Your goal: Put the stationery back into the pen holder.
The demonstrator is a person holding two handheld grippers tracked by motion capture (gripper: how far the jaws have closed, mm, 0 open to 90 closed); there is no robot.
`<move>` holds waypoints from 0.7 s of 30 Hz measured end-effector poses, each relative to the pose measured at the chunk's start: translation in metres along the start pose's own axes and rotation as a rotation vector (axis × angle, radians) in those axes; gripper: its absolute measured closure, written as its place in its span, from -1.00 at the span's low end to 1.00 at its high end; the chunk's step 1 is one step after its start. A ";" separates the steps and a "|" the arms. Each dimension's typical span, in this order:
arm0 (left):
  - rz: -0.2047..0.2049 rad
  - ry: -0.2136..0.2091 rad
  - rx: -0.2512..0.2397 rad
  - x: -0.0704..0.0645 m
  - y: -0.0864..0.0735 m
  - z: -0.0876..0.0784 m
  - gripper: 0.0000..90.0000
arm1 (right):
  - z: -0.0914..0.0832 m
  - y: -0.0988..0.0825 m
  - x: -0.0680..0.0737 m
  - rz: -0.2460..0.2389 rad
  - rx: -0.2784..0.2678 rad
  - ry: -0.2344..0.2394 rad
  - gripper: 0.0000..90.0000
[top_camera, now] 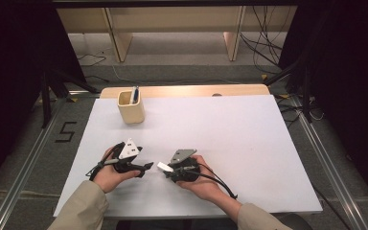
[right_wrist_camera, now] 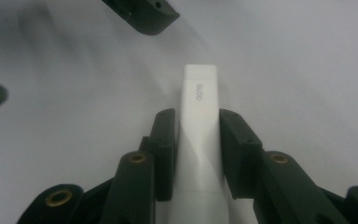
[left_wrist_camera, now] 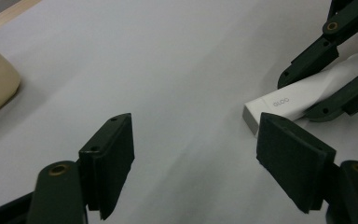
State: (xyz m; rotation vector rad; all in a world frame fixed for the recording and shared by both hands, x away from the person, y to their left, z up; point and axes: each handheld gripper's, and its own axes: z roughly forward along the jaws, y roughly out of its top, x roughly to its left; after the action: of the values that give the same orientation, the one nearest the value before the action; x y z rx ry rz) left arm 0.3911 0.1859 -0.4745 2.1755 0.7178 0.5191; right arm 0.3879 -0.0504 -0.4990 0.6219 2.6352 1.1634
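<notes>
A: What is that white thing in the middle of it all?

B: A glue stick [right_wrist_camera: 199, 126], white with a squared cap end and faint lettering on it. The right tongs [right_wrist_camera: 198, 123] have both pads pressed on its sides, so it is gripped, lying low over the white sheet [top_camera: 230, 129] near the front edge of the table.

A: And the other tongs?

B: The left tongs [left_wrist_camera: 196, 154] stand wide apart with nothing between the pads. Their tips face the cap end of the glue stick from just beside it.

A: So which step is this?

B: I'd judge the pick-up is done and the hold is settled. It looks set for a two-handed move: either the left tongs close on the cap end to pull it off, or the stick gets carried away. For the first, the left tongs would need to line up squarely on the cap and the right grip hold firm against the pull.

A: Any container about?

B: A pale wooden cup [top_camera: 131, 108] stands well apart at the far left of the sheet. A pen [top_camera: 134, 94] with a dark blue part stands in it, leaning on the rim. What else is inside, I cannot tell.
</notes>
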 end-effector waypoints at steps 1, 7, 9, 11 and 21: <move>0.003 -0.001 0.003 0.000 0.000 0.000 -0.39 | 0.000 0.000 0.000 -0.001 0.001 0.002 0.52; 0.003 -0.002 0.002 0.001 0.000 -0.001 -0.39 | -0.002 0.001 -0.003 -0.002 0.004 0.010 0.53; -0.002 -0.004 -0.002 0.001 0.000 -0.001 -0.39 | -0.003 0.001 -0.004 0.002 0.007 0.019 0.53; -0.005 -0.008 -0.005 0.001 0.000 -0.001 -0.39 | -0.005 0.001 -0.006 -0.003 0.007 0.026 0.53; 0.014 -0.032 -0.021 0.000 0.000 -0.003 -0.39 | -0.018 0.005 -0.011 -0.024 0.010 0.056 0.53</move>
State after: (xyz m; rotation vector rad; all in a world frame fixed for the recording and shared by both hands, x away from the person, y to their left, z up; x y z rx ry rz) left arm 0.3896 0.1880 -0.4728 2.1665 0.6770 0.4958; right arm 0.3932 -0.0643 -0.4835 0.5657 2.6892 1.1777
